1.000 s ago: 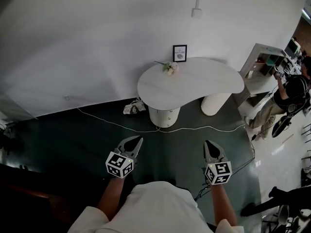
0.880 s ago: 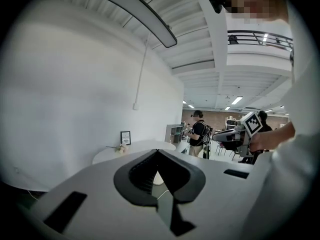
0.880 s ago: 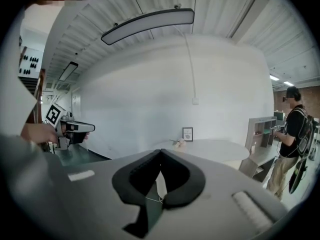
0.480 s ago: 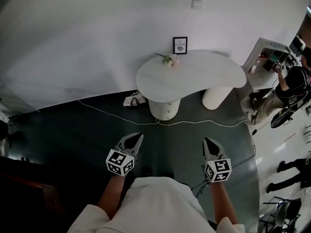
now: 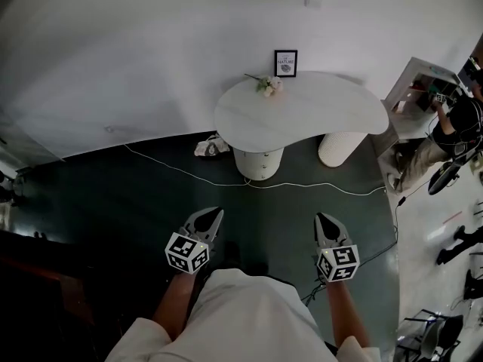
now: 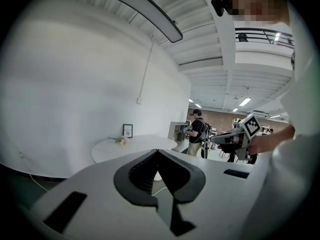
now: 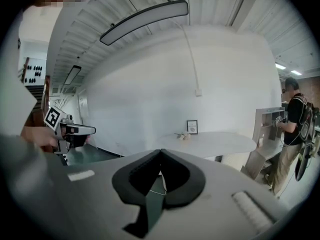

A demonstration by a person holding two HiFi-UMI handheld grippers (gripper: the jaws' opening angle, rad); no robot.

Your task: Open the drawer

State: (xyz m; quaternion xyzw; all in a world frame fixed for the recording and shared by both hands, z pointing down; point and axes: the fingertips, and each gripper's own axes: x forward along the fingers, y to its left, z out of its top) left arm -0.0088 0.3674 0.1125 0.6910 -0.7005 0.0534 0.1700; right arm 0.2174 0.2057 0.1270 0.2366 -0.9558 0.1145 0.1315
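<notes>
Task not begun yet; both tools idle. The left gripper [image 5: 216,214], lower centre-left of the head view, has its jaws pressed fully together w/ nothing between them. The right gripper [image 5: 324,219], lower centre-right, is the same: closed and empty. Each is held out in front of the person's torso, one on either side, tips aimed toward the top of the frame. That reads as a carrying posture, since nothing is near enough to grip.

No drawer front can be picked out as such. Best guess is that the drawer sits in the round pedestal [image 5: 259,164] under the white table [image 5: 317,115], upper centre of the head view and well apart from both grippers. Faint dark marks on the pedestal's face could be pulls, but they're too small to tell. A ribbed second leg [image 5: 341,149] stands to its right. A small framed picture [image 5: 285,62] and flowers [image 5: 266,85] sit at the table's back edge, by the wall.

A thin cable [image 5: 302,188] runs across the dark floor btwn person and table, so probably something to step over on approach. Another person [image 5: 453,127] stands by a shelf unit [image 5: 419,78] at the right edge, clear of the path.
</notes>
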